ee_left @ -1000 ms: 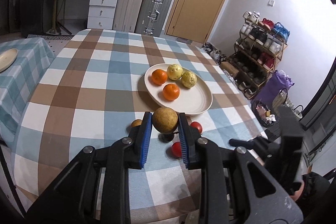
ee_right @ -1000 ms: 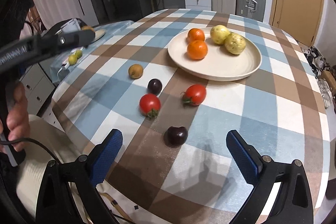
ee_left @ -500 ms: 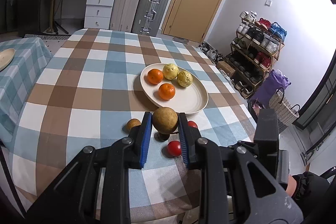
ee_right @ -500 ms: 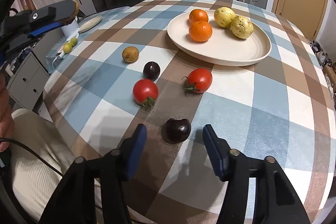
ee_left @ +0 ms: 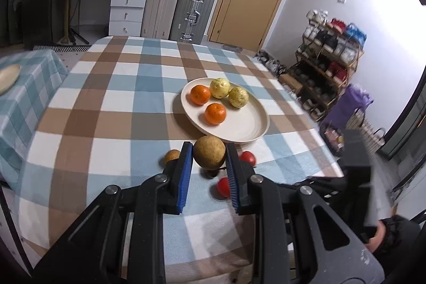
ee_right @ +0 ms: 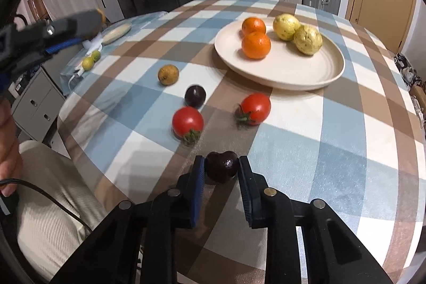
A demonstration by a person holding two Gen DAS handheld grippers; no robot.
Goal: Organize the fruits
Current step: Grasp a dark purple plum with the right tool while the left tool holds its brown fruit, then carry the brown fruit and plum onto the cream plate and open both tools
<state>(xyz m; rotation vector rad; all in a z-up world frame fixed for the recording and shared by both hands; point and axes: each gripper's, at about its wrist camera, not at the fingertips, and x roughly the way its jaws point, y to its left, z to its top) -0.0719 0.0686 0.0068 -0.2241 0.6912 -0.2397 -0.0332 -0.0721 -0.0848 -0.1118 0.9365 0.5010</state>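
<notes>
brown fruit [ee_left: 209, 155] in left jaws, tomatoes [ee_right: 188, 122] nearby

On the surface [ee_right: 346, 129] the plate [ee_right: 306, 76] sits toward the far right holding four fruits, while two tomatoes [ee_right: 187, 121], two plums [ee_right: 195, 95] and a small fruit [ee_right: 168, 74] lie before it, nearer the near edge.

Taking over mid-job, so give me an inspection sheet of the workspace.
Surface: checked tablecloth.
Job's things: plate holds two oranges and two yellow fruits; loose are two tomatoes, a dark plum, a small brown fruit.
Clutter: nothing seen.
Grippers: left gripper shut on brown fruit; right gripper shut on dark fruit.
Cables: black cable over lap.
Surroundings: suitcases, shoe rack.
</notes>
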